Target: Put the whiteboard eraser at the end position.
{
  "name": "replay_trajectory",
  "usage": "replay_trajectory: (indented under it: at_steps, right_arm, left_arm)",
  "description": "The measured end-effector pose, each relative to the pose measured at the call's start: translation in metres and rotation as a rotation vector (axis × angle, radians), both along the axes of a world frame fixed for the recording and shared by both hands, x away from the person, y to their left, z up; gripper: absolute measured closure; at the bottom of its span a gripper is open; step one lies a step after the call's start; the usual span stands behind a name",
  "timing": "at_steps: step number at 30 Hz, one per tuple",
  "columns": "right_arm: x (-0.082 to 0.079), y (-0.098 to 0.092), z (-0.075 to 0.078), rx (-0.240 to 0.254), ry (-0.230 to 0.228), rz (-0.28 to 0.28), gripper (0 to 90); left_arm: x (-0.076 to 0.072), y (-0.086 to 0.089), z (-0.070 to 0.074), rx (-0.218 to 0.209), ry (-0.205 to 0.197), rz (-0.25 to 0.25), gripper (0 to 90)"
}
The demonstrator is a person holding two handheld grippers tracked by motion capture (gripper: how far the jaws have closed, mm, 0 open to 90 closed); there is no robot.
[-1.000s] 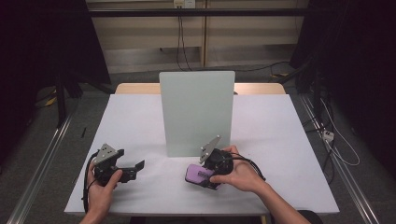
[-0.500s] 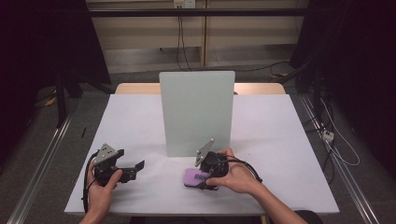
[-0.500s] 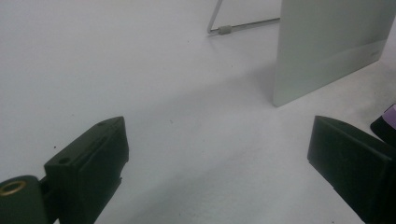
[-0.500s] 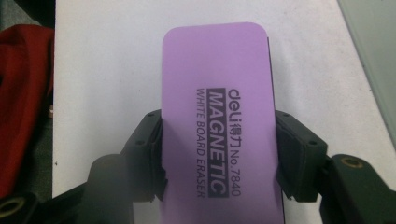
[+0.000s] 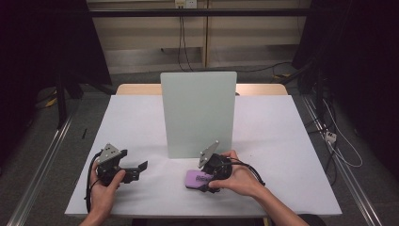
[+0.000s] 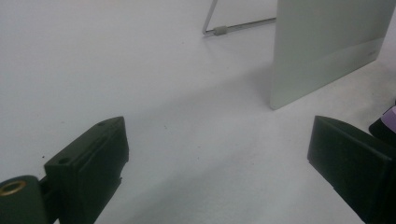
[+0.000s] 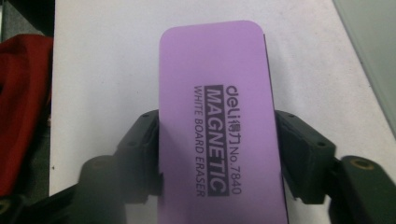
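Purple whiteboard eraser — lying near the table's front edge; our right gripper, jaws just opening, is straddling it. Left gripper — gaping wide, holding nothing.

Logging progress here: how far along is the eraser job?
Done: right gripper is at the eraser, lying flat on the table. In hand: its jaws have just been opening, eraser between them. Left to do: close, lift, probably carry it to the board. Left gripper sits open.
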State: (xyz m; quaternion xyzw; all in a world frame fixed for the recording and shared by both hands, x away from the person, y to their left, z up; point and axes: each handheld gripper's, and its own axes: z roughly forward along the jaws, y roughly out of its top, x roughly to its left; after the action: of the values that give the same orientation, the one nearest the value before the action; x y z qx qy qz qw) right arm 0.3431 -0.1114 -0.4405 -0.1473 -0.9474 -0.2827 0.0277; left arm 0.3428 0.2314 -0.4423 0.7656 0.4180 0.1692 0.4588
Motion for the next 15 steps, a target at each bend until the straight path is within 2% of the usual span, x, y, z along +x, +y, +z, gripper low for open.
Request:
replay_trajectory:
  at_steps: [5,8,13,15]
  right_arm:
    - [0.0009,-0.0008,0.0004,0.006,0.009,-0.033,22.4]
    - [0.0027,-0.0027,0.001,0.014,0.0,-0.046,14.6]
    - [0.0024,-0.0048,0.0061,0.042,-0.021,-0.068,9.0]
    - [0.0022,-0.0059,0.0081,0.047,-0.031,-0.074,9.8]
  left_arm:
    - [0.0001,0.0002,0.0003,-0.004,-0.002,-0.001,5.4]
    - [0.0,0.0002,0.0004,-0.005,-0.003,0.001,5.4]
    - [0.0003,0.0004,0.0004,-0.005,-0.003,0.002,5.4]
    - [0.0003,0.0004,0.0003,-0.004,-0.002,0.003,5.4]
